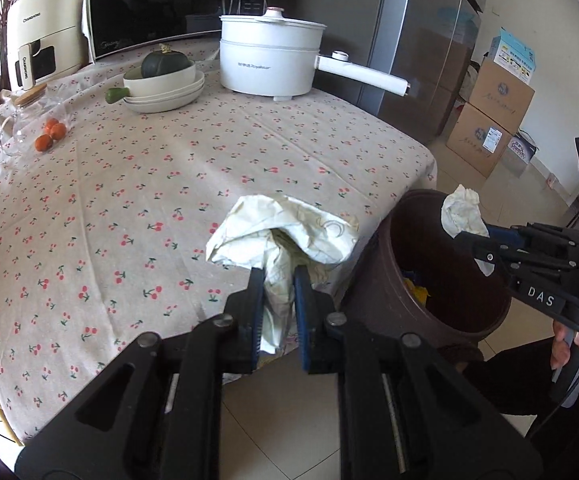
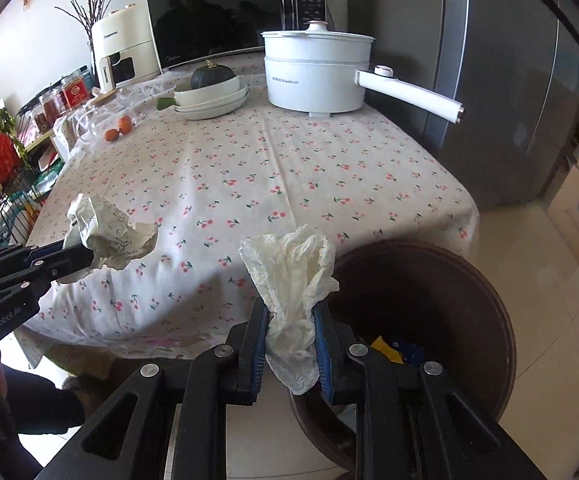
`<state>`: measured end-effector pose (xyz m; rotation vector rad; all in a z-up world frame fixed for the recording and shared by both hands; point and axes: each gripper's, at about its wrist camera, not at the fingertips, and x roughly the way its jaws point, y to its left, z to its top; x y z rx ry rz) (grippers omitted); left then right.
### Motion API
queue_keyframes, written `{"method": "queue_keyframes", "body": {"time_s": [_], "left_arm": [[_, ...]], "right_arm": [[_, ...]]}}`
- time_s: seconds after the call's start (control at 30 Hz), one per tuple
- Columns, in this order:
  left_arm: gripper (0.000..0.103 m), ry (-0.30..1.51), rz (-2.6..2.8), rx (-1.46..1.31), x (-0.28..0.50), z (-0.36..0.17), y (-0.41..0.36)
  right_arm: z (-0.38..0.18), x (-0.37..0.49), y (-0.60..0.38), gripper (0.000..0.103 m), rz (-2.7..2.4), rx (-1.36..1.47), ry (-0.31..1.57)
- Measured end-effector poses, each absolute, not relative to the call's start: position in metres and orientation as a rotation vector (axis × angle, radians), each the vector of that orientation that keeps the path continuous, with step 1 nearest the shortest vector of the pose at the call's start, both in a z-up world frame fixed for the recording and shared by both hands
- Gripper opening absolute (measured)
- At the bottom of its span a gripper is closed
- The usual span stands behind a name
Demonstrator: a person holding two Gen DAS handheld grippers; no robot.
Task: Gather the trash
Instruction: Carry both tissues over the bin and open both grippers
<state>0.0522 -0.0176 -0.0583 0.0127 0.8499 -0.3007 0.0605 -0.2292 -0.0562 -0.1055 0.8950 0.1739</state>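
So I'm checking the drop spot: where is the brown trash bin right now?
The brown trash bin stands on the floor at the near right corner of the cherry-print table, just right of the right tongs in the right wrist view.

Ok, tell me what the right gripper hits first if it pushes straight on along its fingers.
Probably the brown bin: the right gripper, shut on a crumpled tissue, points down at its near rim, beside the table edge. Depth is unclear.
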Motion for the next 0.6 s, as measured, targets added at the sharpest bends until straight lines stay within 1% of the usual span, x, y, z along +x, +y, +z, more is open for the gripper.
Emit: {"method": "queue_keyframes", "body": {"time_s": [0.17,0.6], "left_arm": [[0.016,0.871,-0.392,0.044,0.047,-0.067,-0.054],[0.016,0.874,-0.512,0.146,0.048,-0.085,-0.139]], "right_arm": [[-0.058,0.04,-0.261,0.023,0.13,-0.073,0.881],[-0.084,0.016,-0.343,0.024,-0.003,0.062,0.925]]}}
